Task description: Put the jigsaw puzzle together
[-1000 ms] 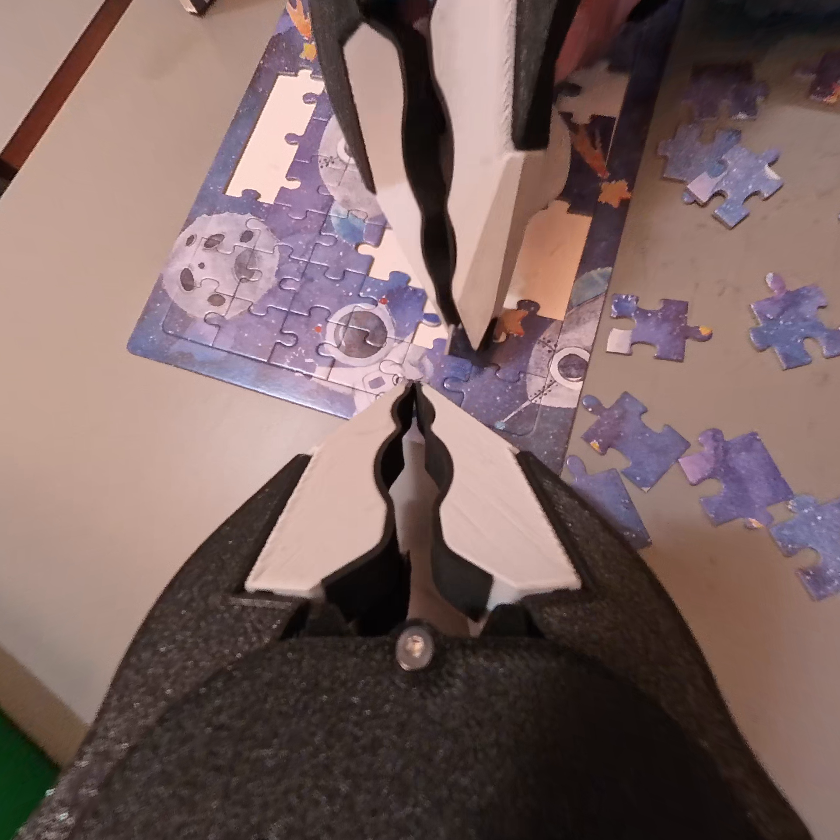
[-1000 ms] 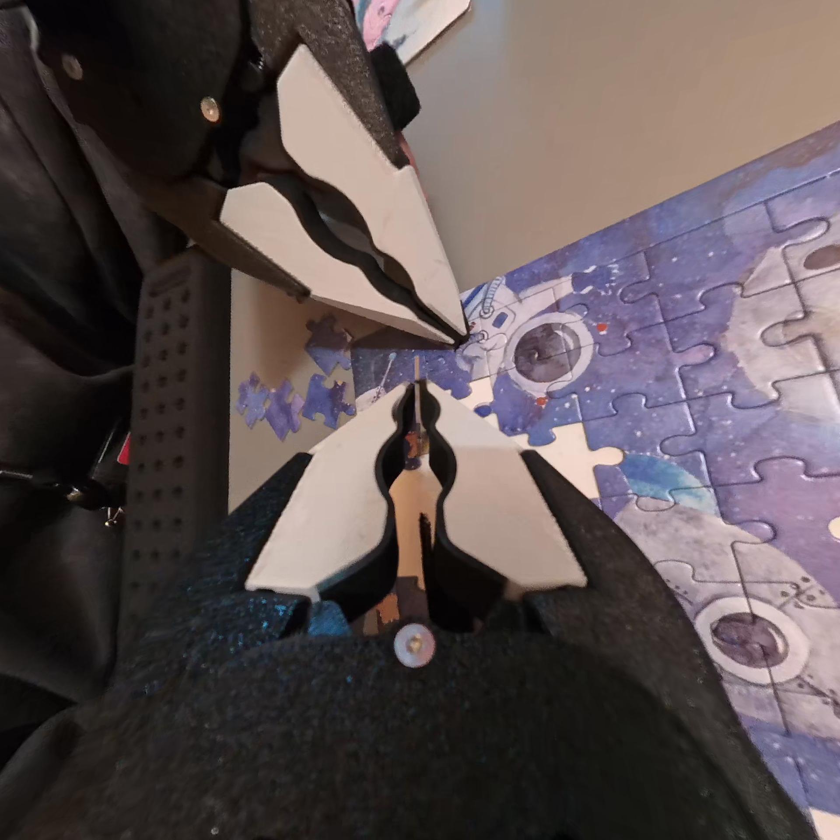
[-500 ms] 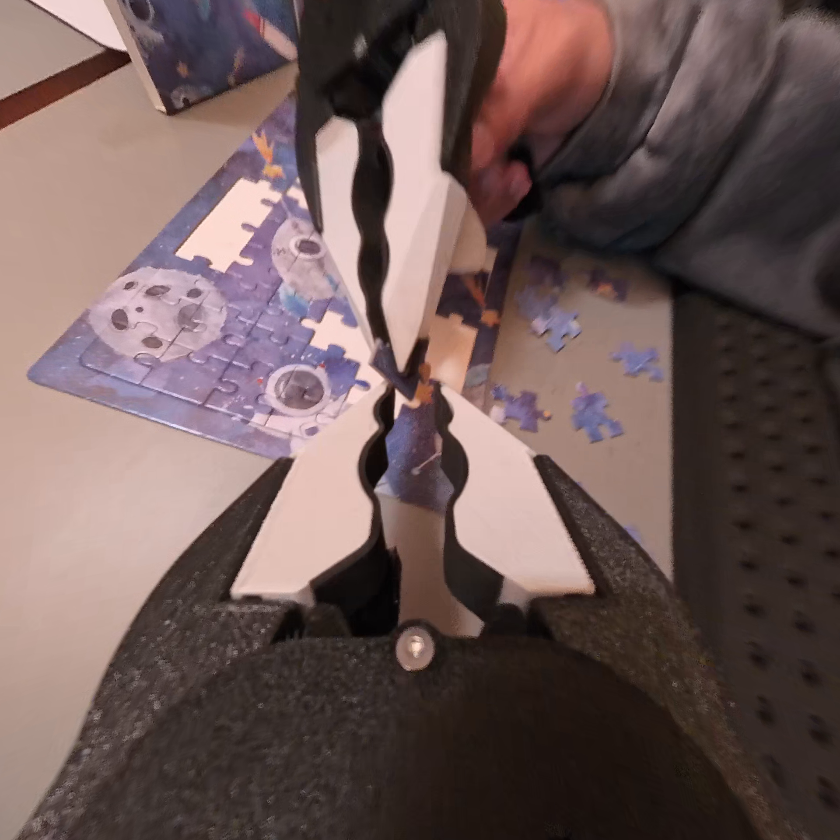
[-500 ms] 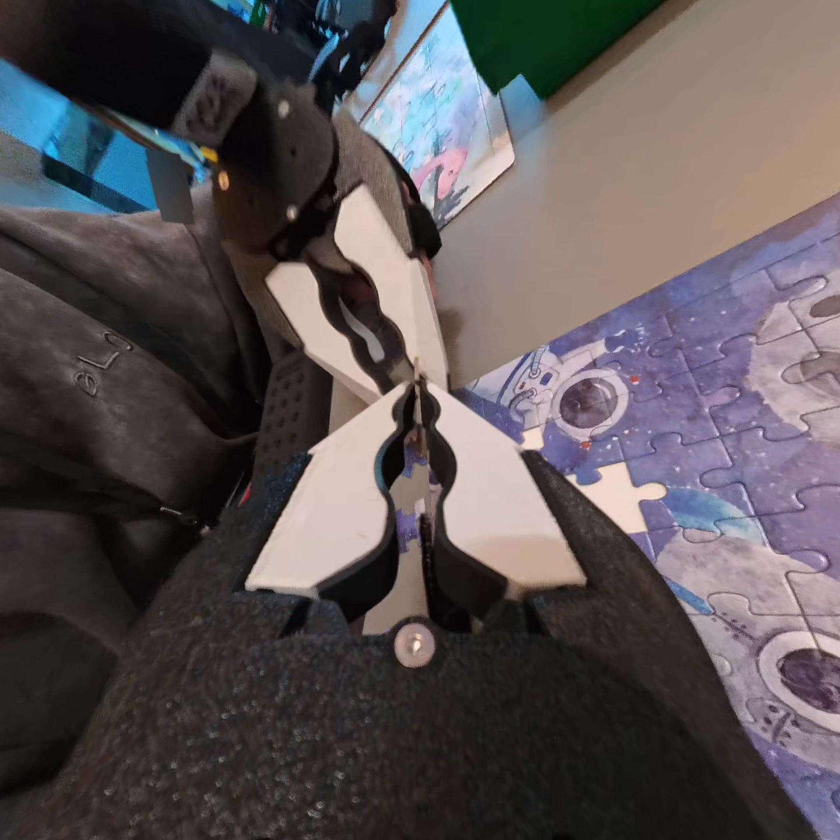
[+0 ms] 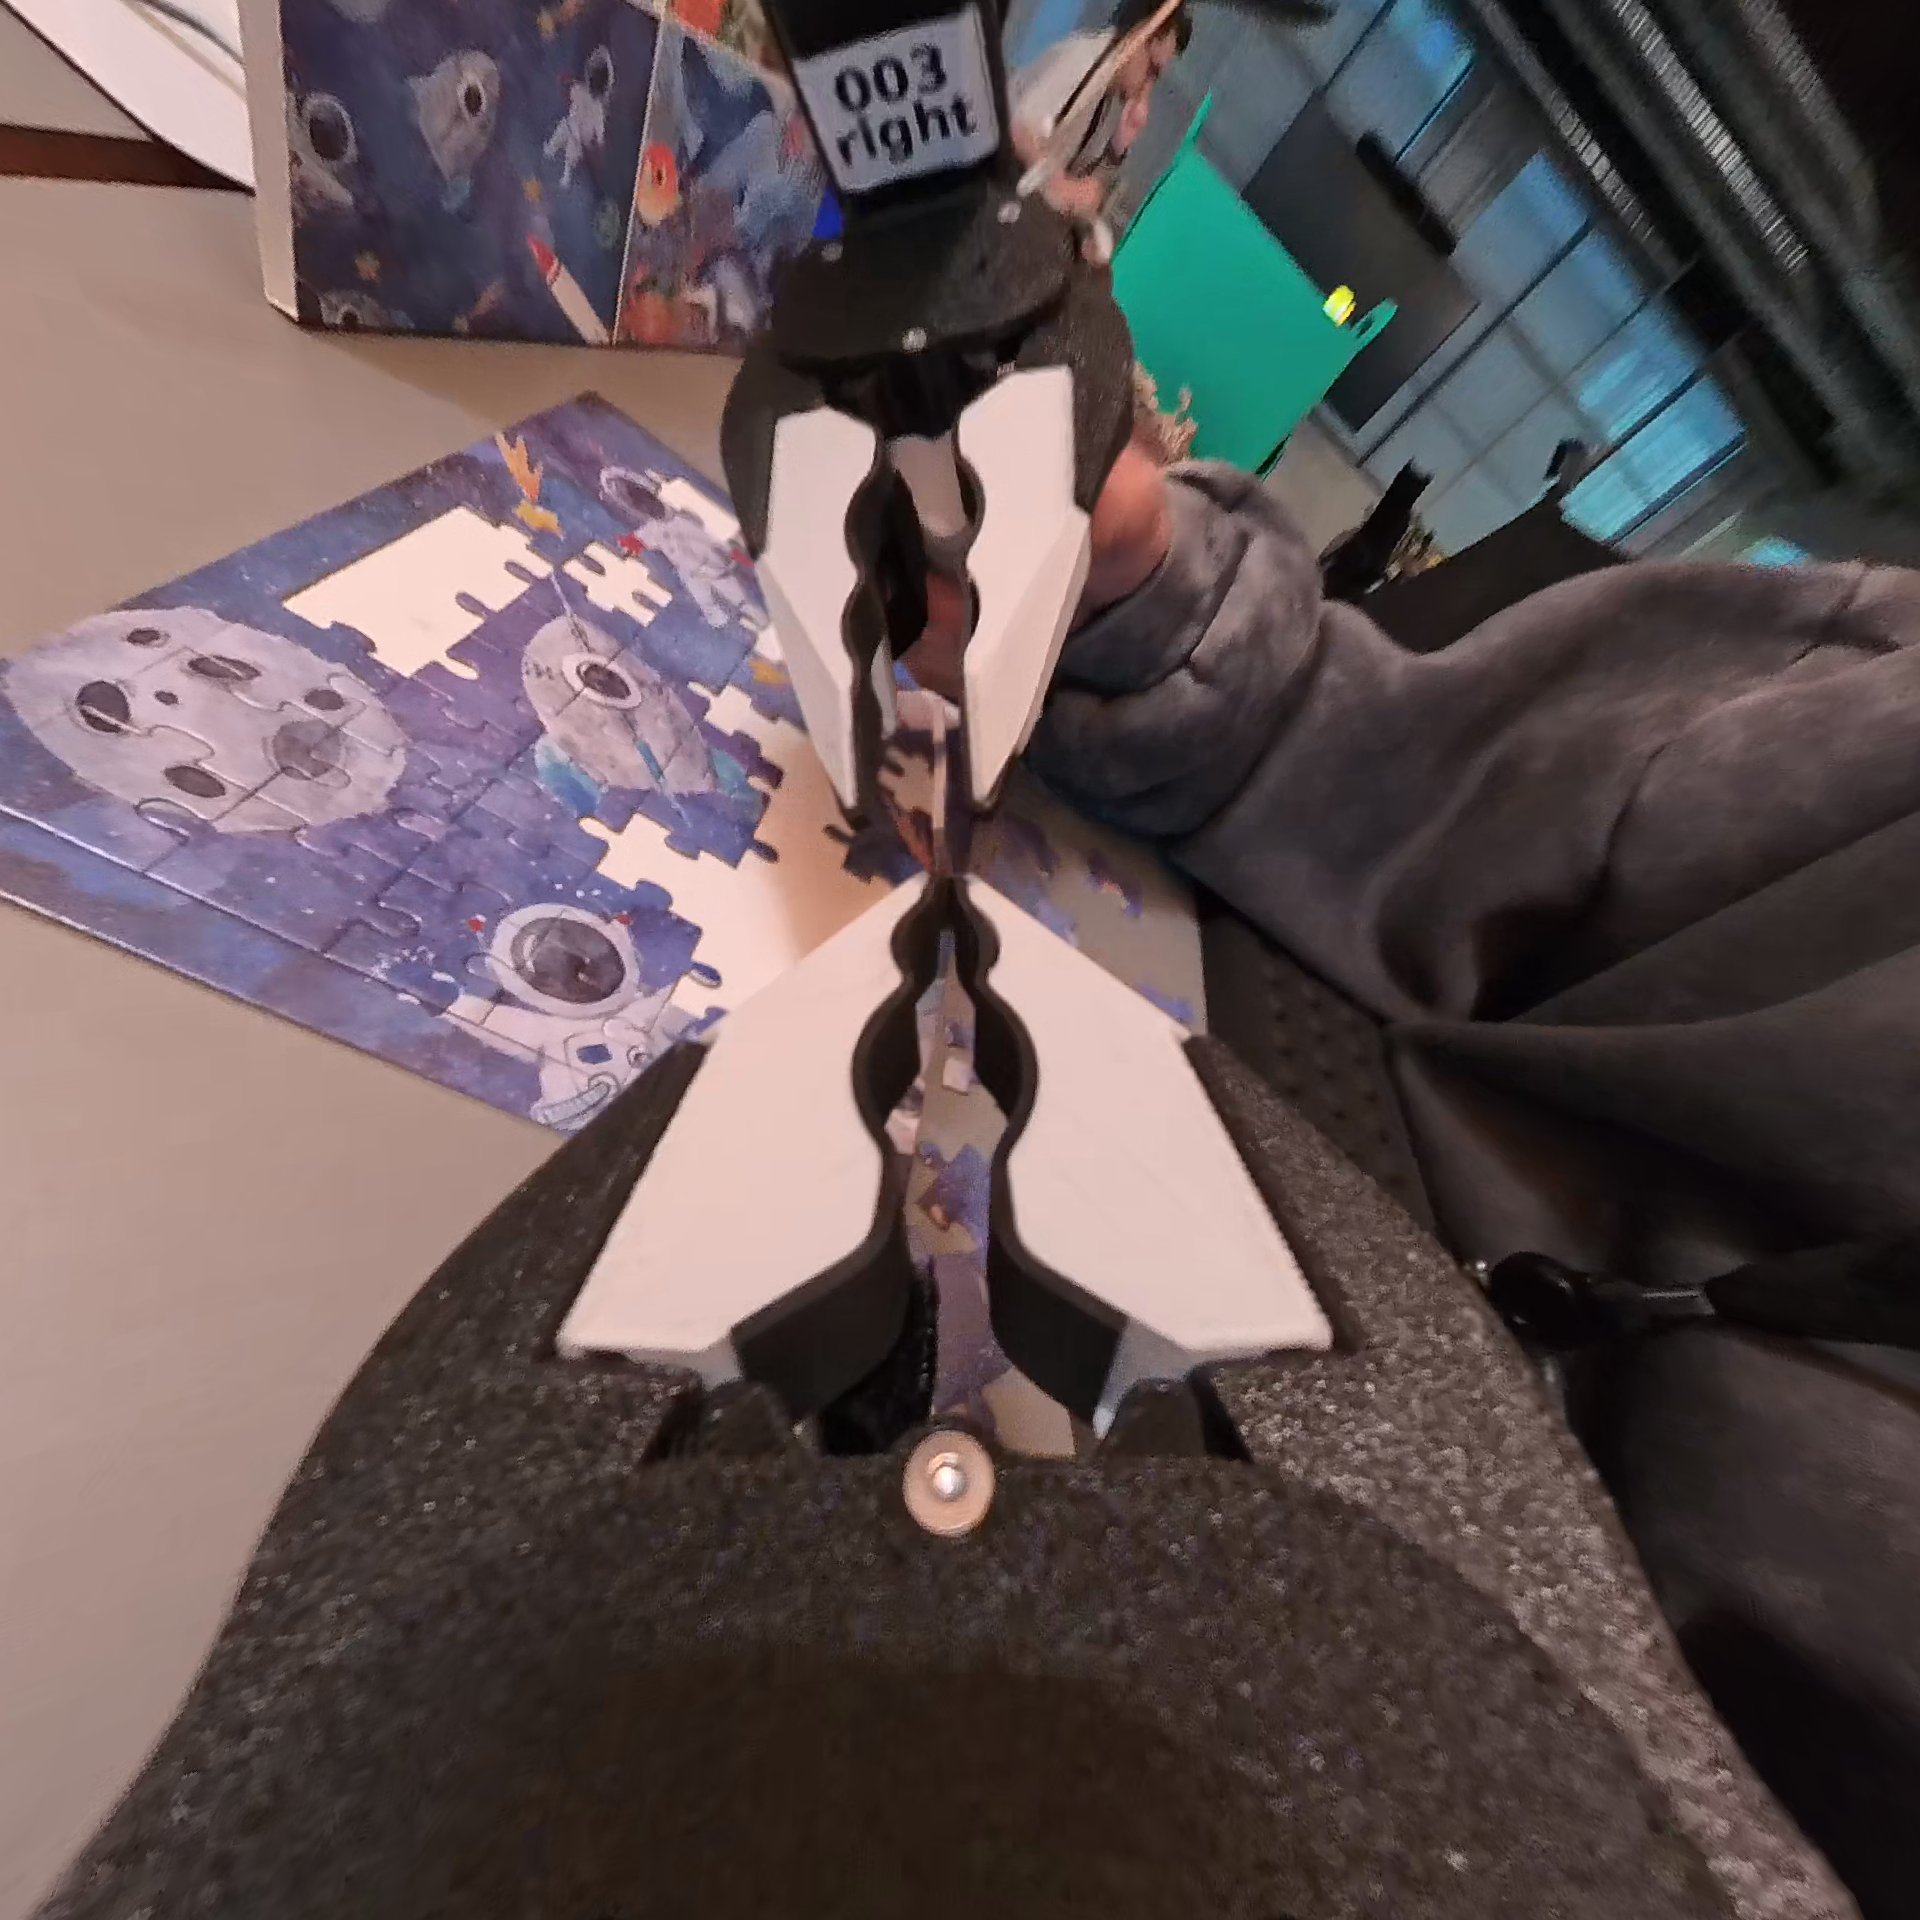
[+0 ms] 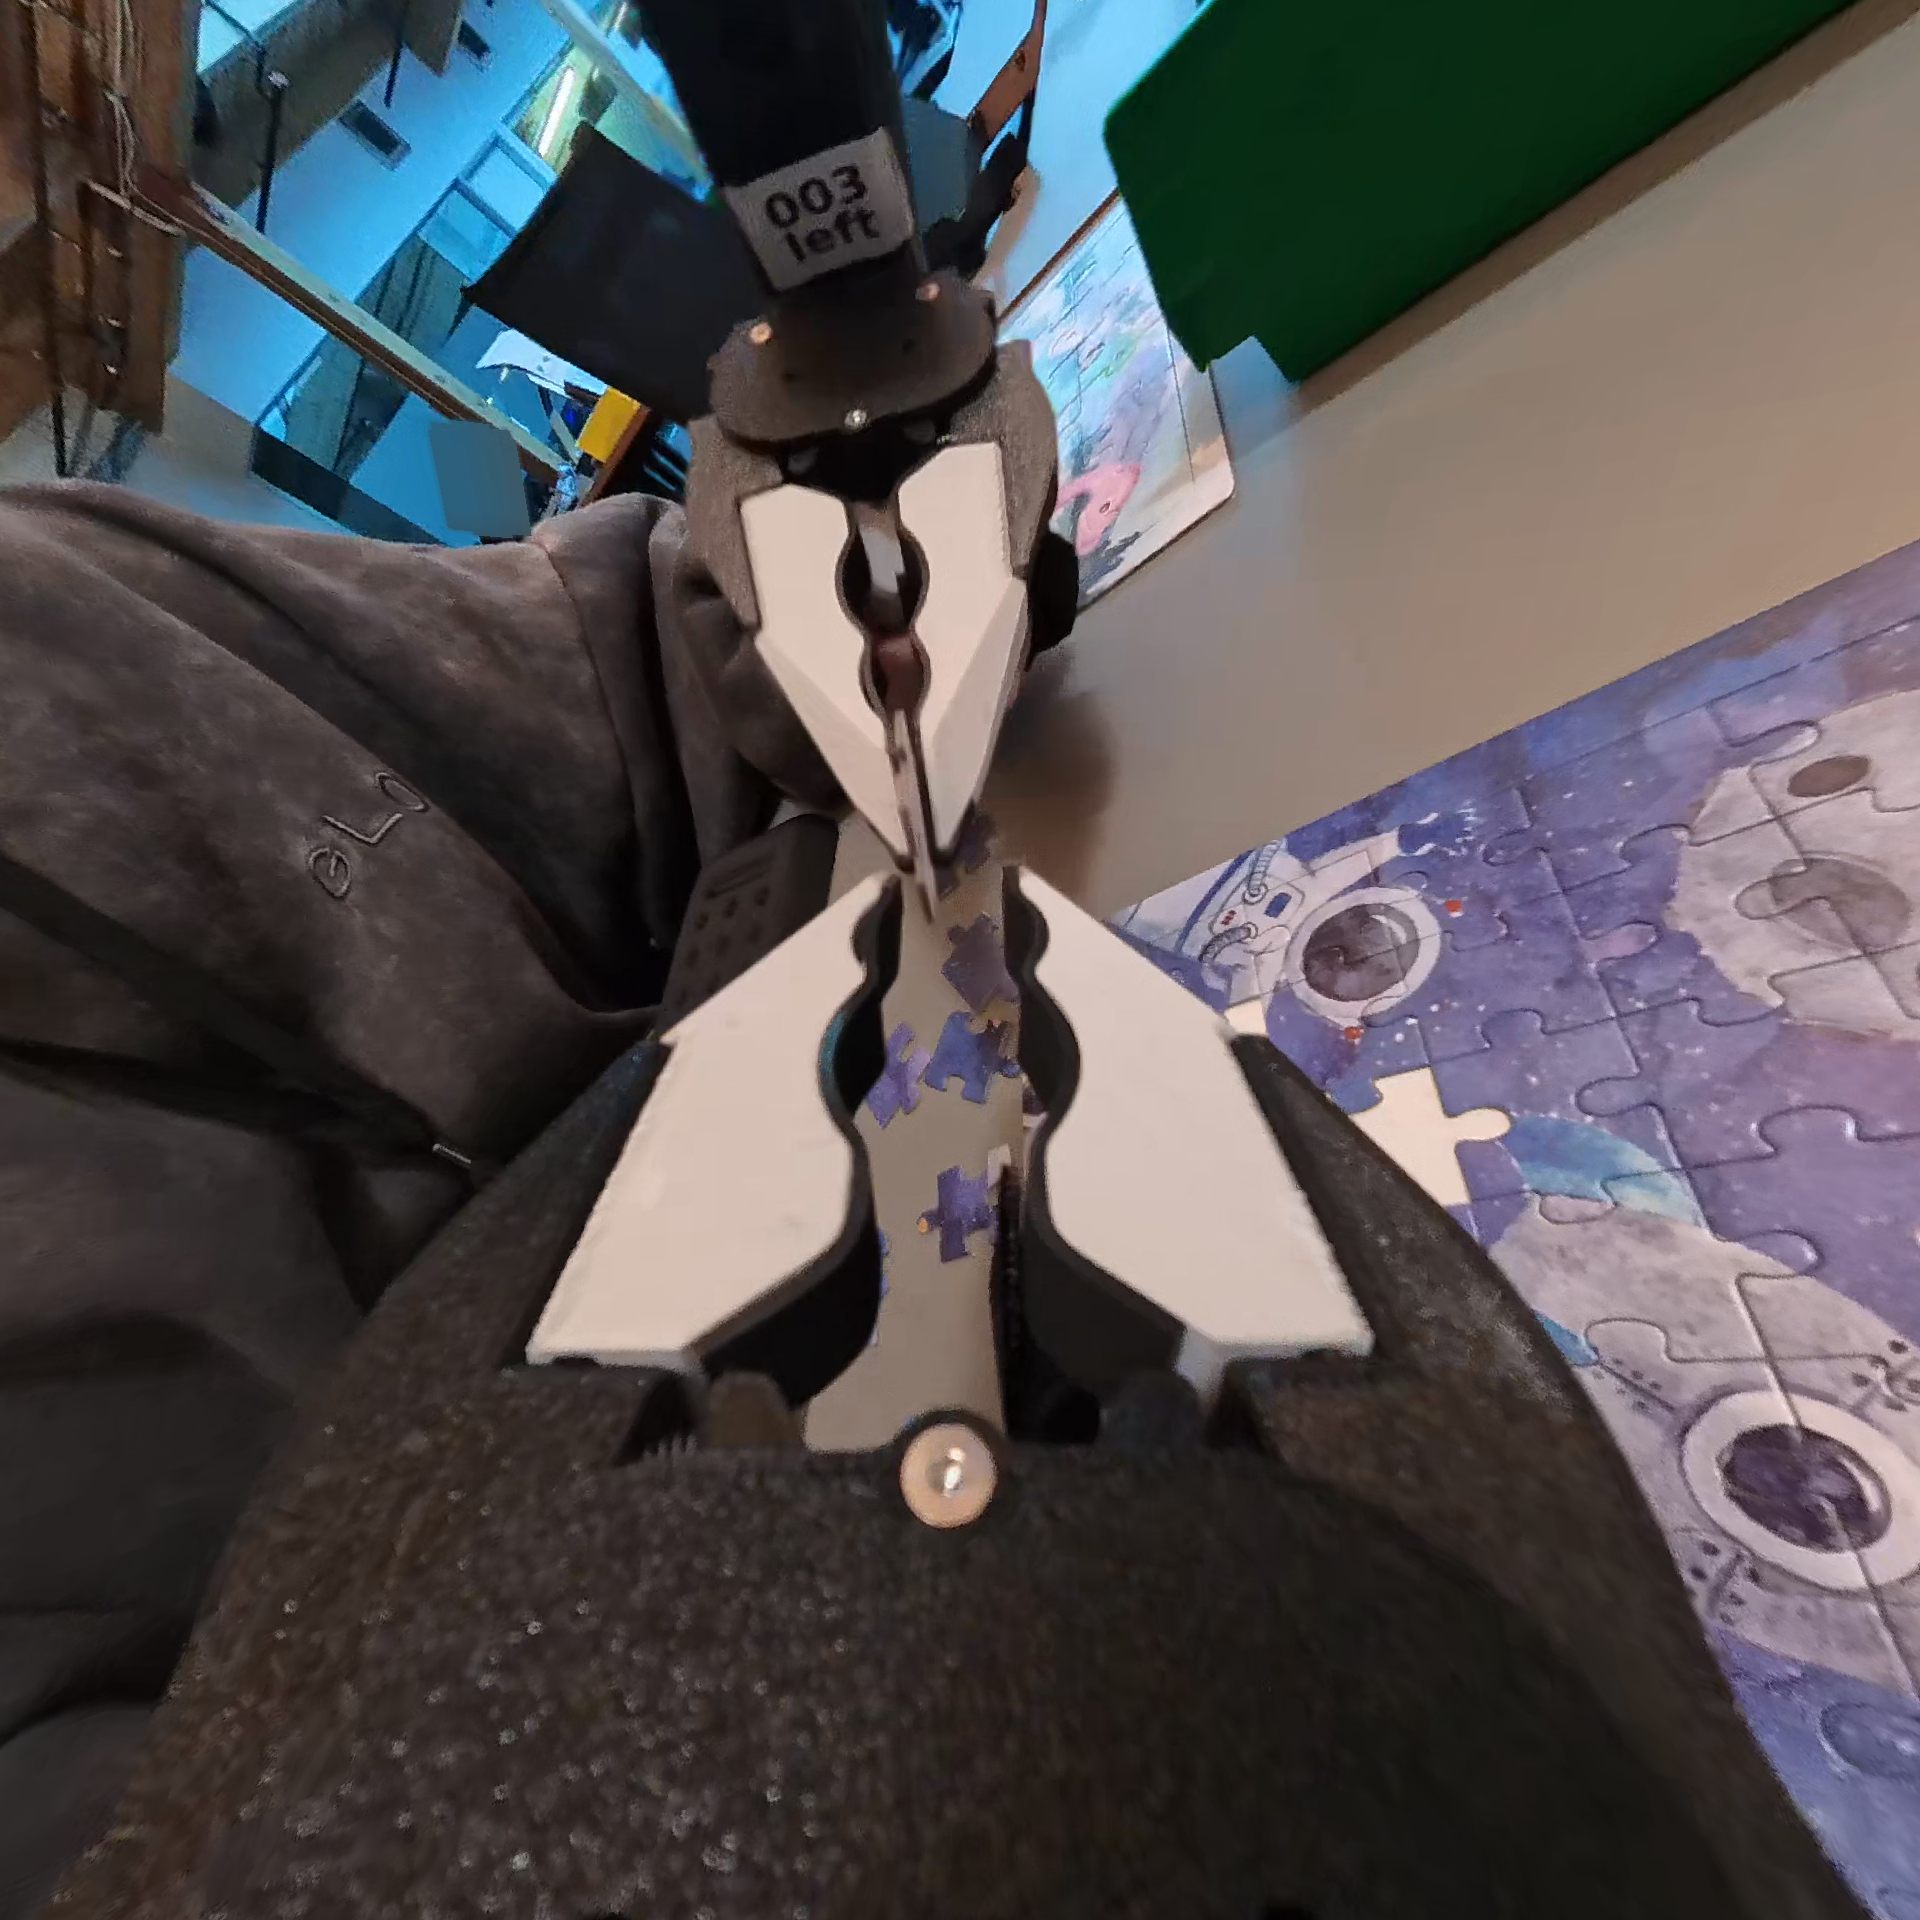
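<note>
Puzzle piece (image 6: 914, 821) edge-on between tongs, picture unreadable.

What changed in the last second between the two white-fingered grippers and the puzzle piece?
Both grippers rose off the blue space-themed puzzle board and turned tip to tip. The right gripper opened, releasing the small blue cardboard piece, which the left gripper now pinches edge-on. Board and loose pieces stayed put.

left hand-held gripper (image 5: 943, 881) pinching puzzle piece (image 5: 943, 800) — edge-on
</note>
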`<state>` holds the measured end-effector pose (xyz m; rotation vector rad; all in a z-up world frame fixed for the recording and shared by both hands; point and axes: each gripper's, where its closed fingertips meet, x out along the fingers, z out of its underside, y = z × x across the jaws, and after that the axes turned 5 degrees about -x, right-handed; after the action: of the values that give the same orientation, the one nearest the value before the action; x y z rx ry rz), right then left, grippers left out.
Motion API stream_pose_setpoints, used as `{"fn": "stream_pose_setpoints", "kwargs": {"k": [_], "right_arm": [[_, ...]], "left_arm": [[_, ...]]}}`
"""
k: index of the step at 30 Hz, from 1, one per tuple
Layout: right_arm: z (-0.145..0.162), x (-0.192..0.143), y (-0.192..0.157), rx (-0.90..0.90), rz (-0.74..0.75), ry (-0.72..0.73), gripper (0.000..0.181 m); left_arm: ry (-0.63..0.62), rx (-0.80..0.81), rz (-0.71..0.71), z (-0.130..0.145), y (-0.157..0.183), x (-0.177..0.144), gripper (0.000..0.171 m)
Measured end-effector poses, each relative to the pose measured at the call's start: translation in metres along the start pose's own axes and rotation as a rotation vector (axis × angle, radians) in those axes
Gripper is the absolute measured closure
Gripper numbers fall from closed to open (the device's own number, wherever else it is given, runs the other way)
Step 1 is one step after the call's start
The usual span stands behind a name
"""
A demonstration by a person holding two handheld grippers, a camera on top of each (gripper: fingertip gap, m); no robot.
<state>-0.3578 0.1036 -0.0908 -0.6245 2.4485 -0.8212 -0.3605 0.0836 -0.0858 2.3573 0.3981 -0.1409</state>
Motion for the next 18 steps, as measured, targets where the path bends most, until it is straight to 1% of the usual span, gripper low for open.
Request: {"fn": "stream_pose_setpoints", "kwargs": {"k": [2, 3, 4, 6, 8, 12, 14, 16, 18], "right_arm": [[-0.001, 0.001, -0.007, -0.022, -0.032, 0.007, 0.170], [-0.001, 0.002, -0.010, -0.032, -0.045, 0.007, 0.177], [-0.001, 0.005, -0.011, -0.045, -0.044, 0.003, 0.179], [-0.001, 0.007, -0.012, -0.071, -0.031, -0.010, 0.179], [-0.006, 0.007, -0.015, -0.074, -0.047, 0.020, 0.180], [-0.005, 0.008, -0.013, -0.050, -0.053, 0.024, 0.179], [-0.004, 0.005, -0.011, -0.043, -0.049, 0.029, 0.179], [-0.004, 0.001, -0.009, -0.030, -0.040, 0.029, 0.180], [0.000, 0.000, -0.010, -0.009, -0.058, 0.009, 0.180]], "left_arm": [[0.024, -0.010, 0.014, -0.003, 0.001, 0.000, 0.171], [0.027, -0.010, 0.025, -0.004, 0.003, 0.000, 0.171], [0.022, -0.010, 0.036, -0.003, 0.005, 0.000, 0.171], [0.010, -0.007, 0.039, 0.000, 0.005, 0.002, 0.170], [0.002, 0.001, 0.047, 0.002, 0.008, 0.005, 0.170], [-0.023, 0.036, 0.010, 0.007, 0.005, 0.007, 0.169], [-0.025, 0.045, -0.005, 0.006, 0.002, 0.004, 0.164], [-0.019, 0.041, -0.026, 0.004, -0.004, 0.000, 0.148], [0.000, 0.025, -0.013, 0.000, -0.004, -0.004, 0.149]]}}
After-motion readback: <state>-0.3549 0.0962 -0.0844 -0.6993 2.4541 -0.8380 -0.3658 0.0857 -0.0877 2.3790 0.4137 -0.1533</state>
